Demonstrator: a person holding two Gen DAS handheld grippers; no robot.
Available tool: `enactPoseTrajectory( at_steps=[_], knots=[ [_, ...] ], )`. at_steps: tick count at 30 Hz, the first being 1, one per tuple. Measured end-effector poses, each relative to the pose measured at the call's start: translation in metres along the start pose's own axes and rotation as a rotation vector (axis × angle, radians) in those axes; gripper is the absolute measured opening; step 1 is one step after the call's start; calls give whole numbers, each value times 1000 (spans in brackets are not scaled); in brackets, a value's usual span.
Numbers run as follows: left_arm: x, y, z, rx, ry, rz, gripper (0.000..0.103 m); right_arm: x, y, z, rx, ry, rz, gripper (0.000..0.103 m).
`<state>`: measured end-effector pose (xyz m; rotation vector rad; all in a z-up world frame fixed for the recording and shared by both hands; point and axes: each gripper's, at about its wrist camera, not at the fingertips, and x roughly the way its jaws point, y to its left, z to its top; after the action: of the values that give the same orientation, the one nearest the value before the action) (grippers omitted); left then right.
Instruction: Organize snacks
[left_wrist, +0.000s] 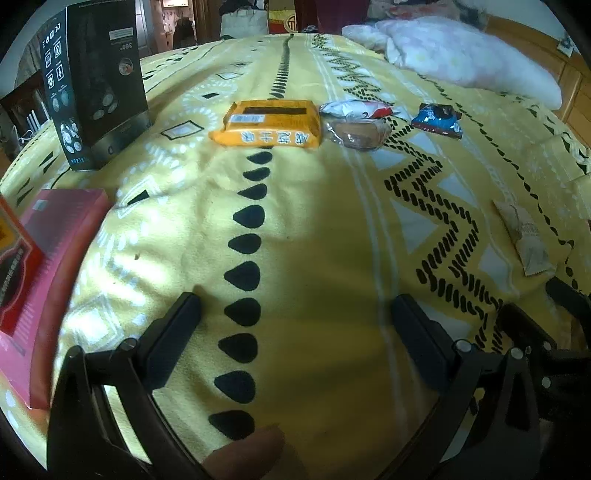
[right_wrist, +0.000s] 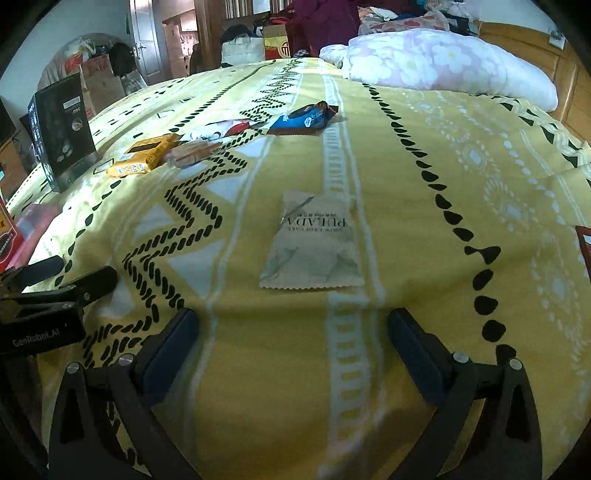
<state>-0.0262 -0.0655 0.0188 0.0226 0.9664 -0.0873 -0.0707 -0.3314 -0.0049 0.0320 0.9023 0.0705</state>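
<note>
A: Starting big — bed (left_wrist: 314, 258) with a yellow patterned blanket (right_wrist: 424, 258) fills both views. Pale floral duvet (right_wrist: 443, 55) bunched at 1 o'clock.

B: Boxes?

A: Black product box (left_wrist: 96, 81) upright at 10 o'clock in the left wrist view, also at 9–10 o'clock in the right. Pink box (left_wrist: 48, 280) lying flat at 9 o'clock, with a red box (left_wrist: 14, 280) on it at the frame edge.

B: Snacks next.

A: Orange pack (left_wrist: 267, 123) at 12 o'clock in the left view, flat on the blanket. Touching its right end, a clear-wrapped brown cake (left_wrist: 356, 134), and a red-and-white pack (left_wrist: 354, 109) just behind that. Blue pack (left_wrist: 437, 120) near them at 1 o'clock, apart. Beige packet (right_wrist: 314, 243) printed with upside-down lettering lies alone, dead centre in the right view, just ahead of the right gripper (right_wrist: 295, 332); in the left view it's at 3 o'clock.

B: Grippers?

A: Left gripper (left_wrist: 295, 317) spread wide, nothing between the fingers, low over bare blanket. Right gripper same: jaws apart, empty. Left gripper also shows in the right view at 9 o'clock. A fingertip (left_wrist: 247, 454) shows at 6 o'clock in the left view.

B: Small stuff?

A: Dark red corner of something at 3 o'clock edge, right view; can't tell what.
</note>
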Motion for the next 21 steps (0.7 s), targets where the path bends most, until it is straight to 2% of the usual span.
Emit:
enactPoseTrajectory(
  at_steps=[21],
  knots=[
    [0,0,0,3,-6,3,103,2,1,0,-10,-3,-11,103]
  ],
)
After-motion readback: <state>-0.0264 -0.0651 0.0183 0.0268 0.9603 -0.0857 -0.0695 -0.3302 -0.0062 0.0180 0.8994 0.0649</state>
